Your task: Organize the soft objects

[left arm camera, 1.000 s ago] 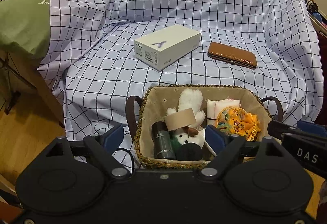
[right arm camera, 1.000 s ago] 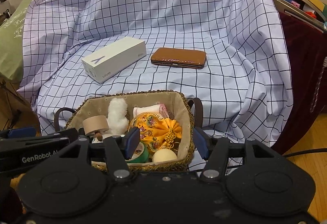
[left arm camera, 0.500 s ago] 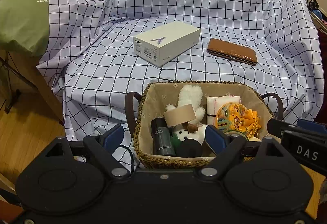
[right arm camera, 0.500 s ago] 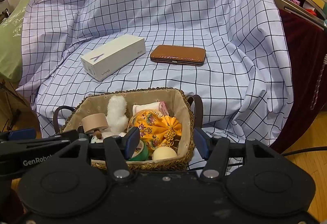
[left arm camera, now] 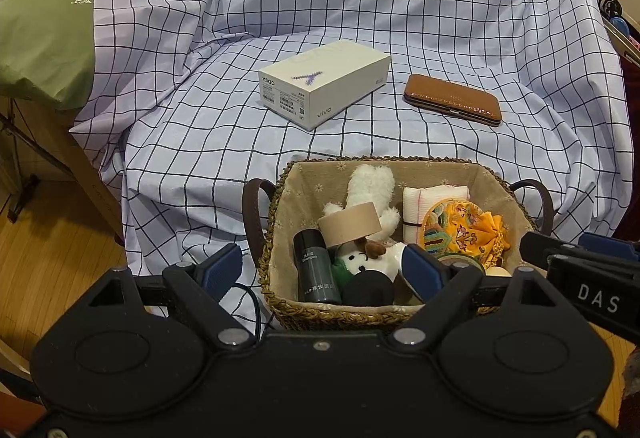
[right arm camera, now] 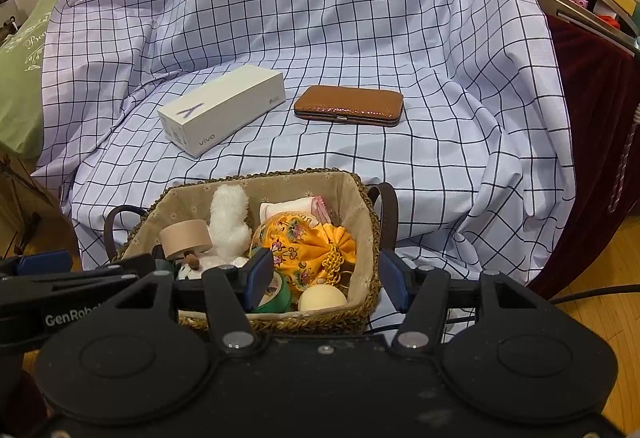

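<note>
The left gripper [left arm camera: 322,270] hangs low in the left wrist view, blue-padded fingers spread wide and holding nothing, straddling the near left corner of the woven seagrass basket with a beige cloth liner [left arm camera: 280,222]. The right gripper [right arm camera: 326,280] stands spread and empty too, its fingers either side of the basket's near right corner.

Over the last second little has changed: the basket has slid slightly lower and closer in both views, so both grippers have edged forward and a touch higher — no finger has closed and nothing in the basket has shifted. That reads as an approach or a hover, not a grasp.

The soft things all lie inside the basket: a white plush toy [left arm camera: 372,186] standing on end at centre, a folded white cloth [left arm camera: 434,198] behind an orange embroidered drawstring pouch [left arm camera: 466,228] on the right. Mixed among them are hard pieces — a beige roll of tape [left arm camera: 350,224], a dark grey shampoo bottle [left arm camera: 314,270] and, in the right wrist view, a green tape roll [right arm camera: 280,298] and a cream ball [right arm camera: 322,298]. Whether the sorting is ahead or finished, the scene fits both.

Beyond the basket's far rim the lilac checked sheet [left arm camera: 200,142] offers flat open room at centre, taken up only by a white phone box [left arm camera: 324,84] and a brown leather case [left arm camera: 452,100]. The sheet falls away at lower left and right, so anything set down belongs mid-frame.
</note>
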`<action>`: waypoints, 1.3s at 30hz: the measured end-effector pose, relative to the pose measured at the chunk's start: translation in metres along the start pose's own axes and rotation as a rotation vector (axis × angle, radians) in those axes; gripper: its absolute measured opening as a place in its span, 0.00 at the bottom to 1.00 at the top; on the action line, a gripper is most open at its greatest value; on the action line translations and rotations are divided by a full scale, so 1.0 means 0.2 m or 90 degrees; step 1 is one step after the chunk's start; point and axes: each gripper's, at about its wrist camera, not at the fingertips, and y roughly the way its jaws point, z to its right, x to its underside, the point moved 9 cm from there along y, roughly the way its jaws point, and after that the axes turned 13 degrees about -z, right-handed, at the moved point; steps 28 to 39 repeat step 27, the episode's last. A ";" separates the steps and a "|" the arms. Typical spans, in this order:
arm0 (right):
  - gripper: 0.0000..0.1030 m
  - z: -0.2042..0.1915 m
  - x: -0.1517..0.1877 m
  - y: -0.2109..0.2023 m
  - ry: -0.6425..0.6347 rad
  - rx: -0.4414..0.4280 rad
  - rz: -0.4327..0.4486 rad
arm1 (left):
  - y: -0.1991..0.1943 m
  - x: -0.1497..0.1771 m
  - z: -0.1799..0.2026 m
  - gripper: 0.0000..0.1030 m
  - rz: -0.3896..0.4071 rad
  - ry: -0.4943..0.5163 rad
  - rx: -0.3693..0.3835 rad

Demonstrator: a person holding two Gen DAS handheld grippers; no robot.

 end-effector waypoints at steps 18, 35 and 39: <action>0.56 0.00 0.01 0.01 0.001 0.000 -0.003 | 0.00 -0.01 -0.02 0.82 0.008 -0.003 -0.013; 0.56 0.00 0.01 0.01 0.002 0.001 -0.007 | 0.00 -0.01 -0.03 0.82 0.008 -0.005 -0.017; 0.56 0.00 0.01 0.01 0.002 0.001 -0.007 | 0.00 -0.01 -0.03 0.82 0.008 -0.005 -0.017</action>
